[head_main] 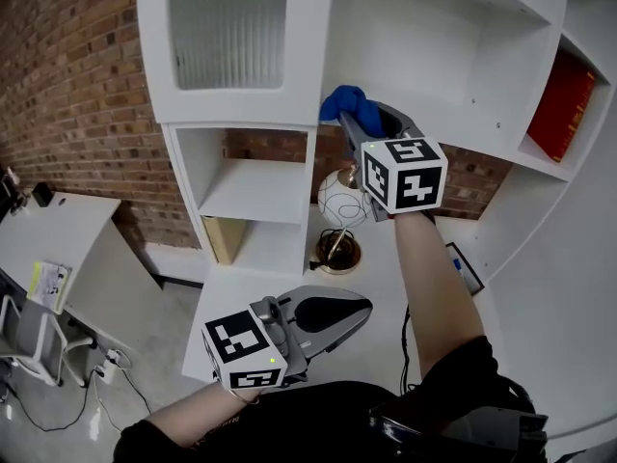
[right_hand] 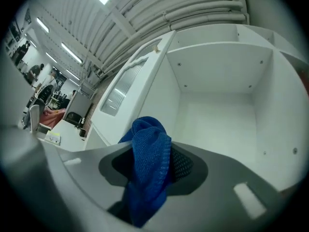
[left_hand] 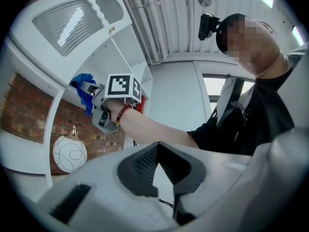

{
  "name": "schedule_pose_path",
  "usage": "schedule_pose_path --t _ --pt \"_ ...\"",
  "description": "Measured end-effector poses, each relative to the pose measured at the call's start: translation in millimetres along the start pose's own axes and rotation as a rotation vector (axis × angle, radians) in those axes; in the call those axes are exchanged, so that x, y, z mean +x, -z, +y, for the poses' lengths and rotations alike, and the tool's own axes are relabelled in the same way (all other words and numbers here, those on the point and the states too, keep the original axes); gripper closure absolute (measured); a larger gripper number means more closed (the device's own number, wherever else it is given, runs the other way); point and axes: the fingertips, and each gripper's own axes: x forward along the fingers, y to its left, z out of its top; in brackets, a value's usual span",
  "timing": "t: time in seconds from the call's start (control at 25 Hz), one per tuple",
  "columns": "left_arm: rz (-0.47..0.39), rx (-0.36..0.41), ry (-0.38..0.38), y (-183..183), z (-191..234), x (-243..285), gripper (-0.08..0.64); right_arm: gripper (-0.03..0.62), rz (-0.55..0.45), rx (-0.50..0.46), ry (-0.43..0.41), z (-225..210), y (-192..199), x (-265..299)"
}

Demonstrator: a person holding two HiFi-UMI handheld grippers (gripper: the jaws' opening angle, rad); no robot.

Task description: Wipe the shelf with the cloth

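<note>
My right gripper (head_main: 359, 122) is raised in front of the white shelf unit (head_main: 439, 114) and is shut on a crumpled blue cloth (head_main: 343, 100). In the right gripper view the cloth (right_hand: 147, 161) bulges out between the jaws, with an open white shelf compartment (right_hand: 219, 115) straight ahead and apart from it. The left gripper view shows the cloth (left_hand: 83, 88) from below, at the front edge of a shelf board. Low over the white counter, my left gripper (head_main: 362, 307) is shut and holds nothing; its dark pads (left_hand: 145, 166) meet at the tips.
A white globe ornament (head_main: 341, 201) stands over a gold dish (head_main: 337, 252) on the counter under the right arm. A red book (head_main: 562, 104) leans in the right-hand compartment. A ribbed glass door (head_main: 228, 27) is upper left. A dark flat device (head_main: 465, 269) lies at the counter's right.
</note>
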Motion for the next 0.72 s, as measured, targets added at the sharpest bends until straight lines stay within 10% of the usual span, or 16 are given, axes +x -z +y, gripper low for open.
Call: schedule_pose_path --t 0.72 --pt "-0.007 -0.032 -0.031 15 -58 123 0.561 0.440 0.023 0.111 0.134 -173 43 -112"
